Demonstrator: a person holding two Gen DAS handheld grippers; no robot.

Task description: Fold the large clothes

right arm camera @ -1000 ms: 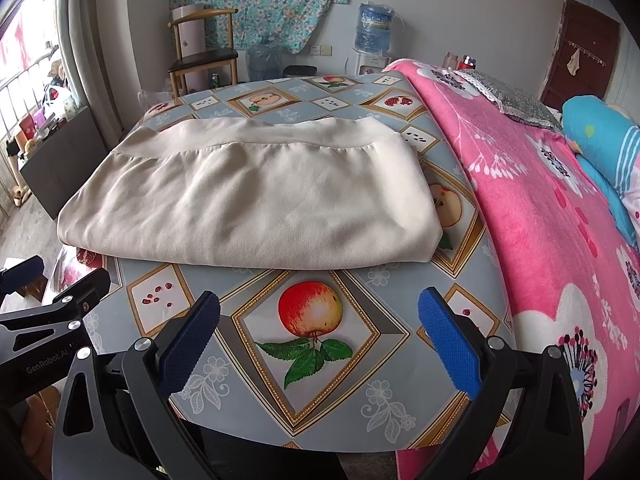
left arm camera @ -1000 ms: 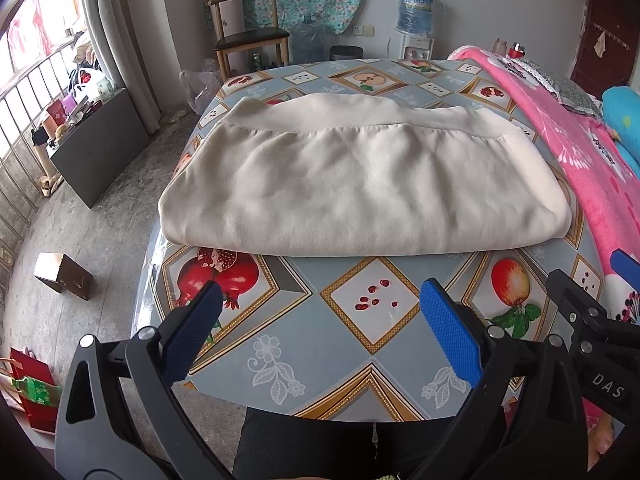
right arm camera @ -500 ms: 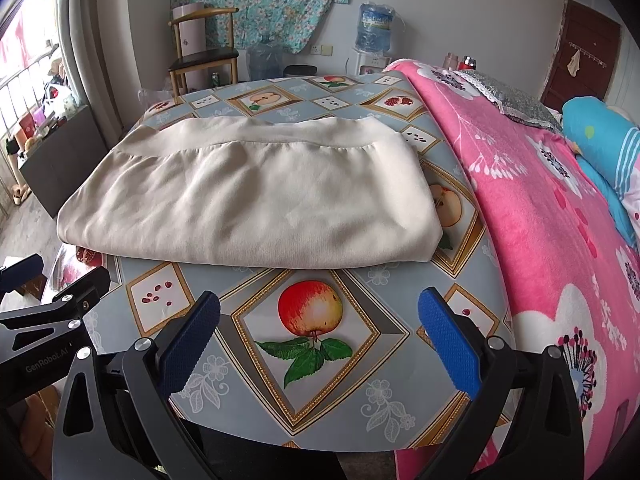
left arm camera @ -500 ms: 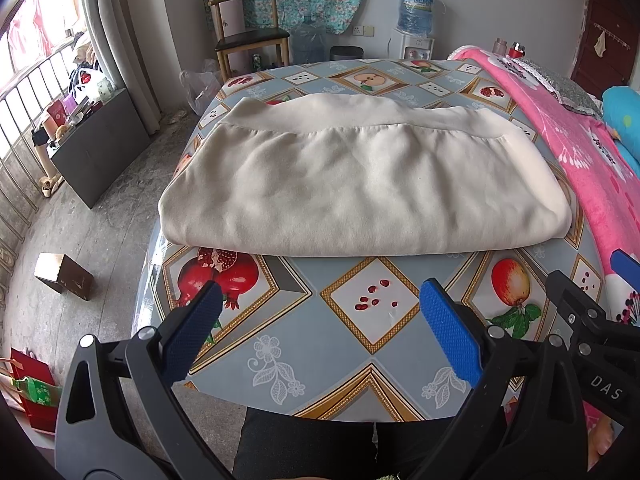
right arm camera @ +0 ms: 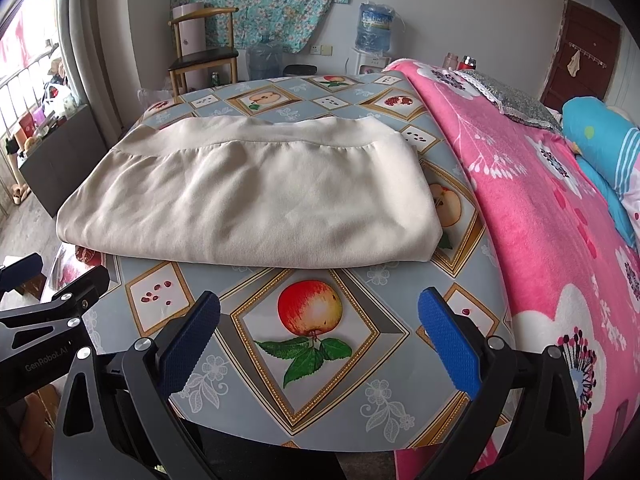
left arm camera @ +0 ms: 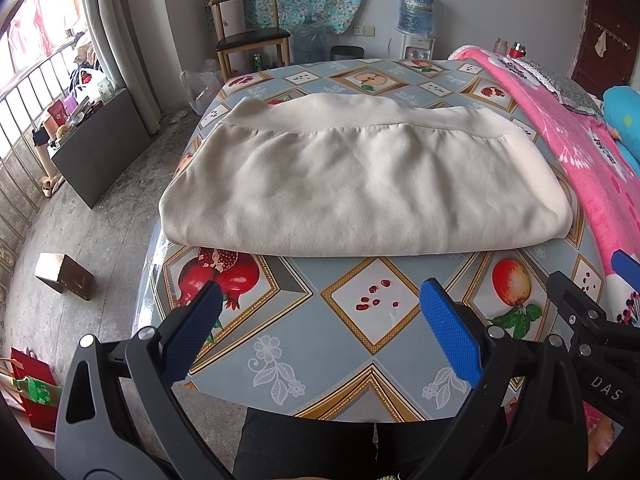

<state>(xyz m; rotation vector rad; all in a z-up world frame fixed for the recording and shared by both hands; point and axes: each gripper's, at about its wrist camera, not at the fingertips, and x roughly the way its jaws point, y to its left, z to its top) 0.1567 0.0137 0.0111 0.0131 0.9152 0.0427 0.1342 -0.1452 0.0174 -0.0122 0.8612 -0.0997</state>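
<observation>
hovering over the table's near edge, you hold the left gripper and right gripper with jaws wide and empty, clear of the folded cream garment lying flat mid-table, apparently ready for another fold.

The garment is plain cream. The worktop cover is grey-blue with gold-framed fruit pictures. The bed blanket is pink with white flowers.

Home bedroom: bed, water dispenser
</observation>
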